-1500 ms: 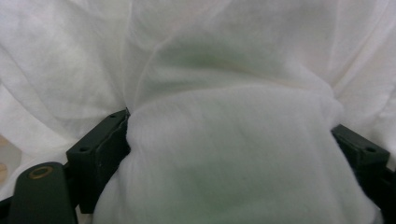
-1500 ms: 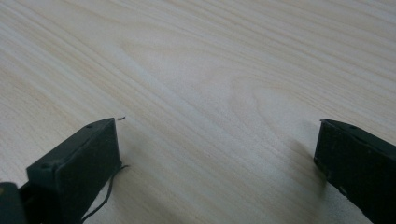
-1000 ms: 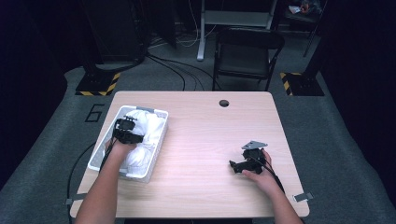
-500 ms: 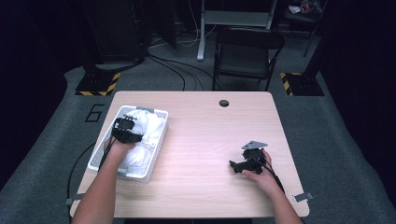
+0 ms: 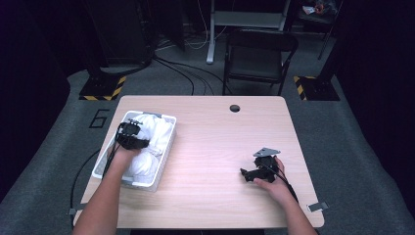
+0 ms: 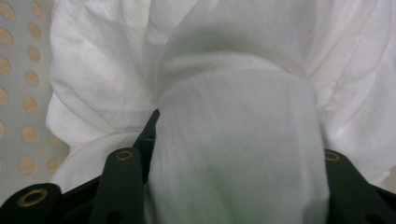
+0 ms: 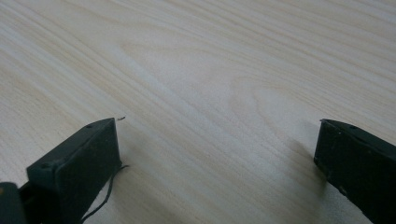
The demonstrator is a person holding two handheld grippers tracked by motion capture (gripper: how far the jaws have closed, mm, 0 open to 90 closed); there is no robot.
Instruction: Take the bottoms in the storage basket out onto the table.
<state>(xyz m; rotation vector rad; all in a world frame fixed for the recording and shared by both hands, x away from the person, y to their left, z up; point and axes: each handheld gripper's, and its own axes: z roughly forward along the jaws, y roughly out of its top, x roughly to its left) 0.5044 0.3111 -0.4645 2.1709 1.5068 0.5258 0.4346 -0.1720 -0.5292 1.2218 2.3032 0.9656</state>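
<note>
One wooden table [image 5: 210, 147] carries one white perforated basket [image 5: 164, 161], which sits on the table's left part, close to the left edge. Inside the basket lies a heap of white cloth [image 5: 151, 137]; how many separate pieces make up the heap cannot be told.

There are two grippers. The left gripper [image 5: 131, 136] is down in the basket, over the cloth heap, with the person's left forearm [image 5: 105, 196] running back from the basket toward the table's near edge. Its jaws have just been closing, and in the left gripper view a thick bunched fold of the white cloth [image 6: 233, 154] fills the gap between the two black jaws, which press against it from both sides, so the left gripper grips the cloth. Beside that fold, the basket's wall with its round holes [image 6: 18, 93] shows at the edge.

The right gripper [image 5: 252, 174] rests on the bare tabletop well to the right of the basket, near the table's right edge, held by the person's right hand [image 5: 274, 183]. In the right gripper view its two jaws stand wide apart over plain wood grain [image 7: 210, 93], with nothing between them.

One round cable hole [image 5: 235, 108] sits in the tabletop near the far edge, to the right of the basket. One dark chair [image 5: 259, 54] stands beyond the table's far edge.
</note>
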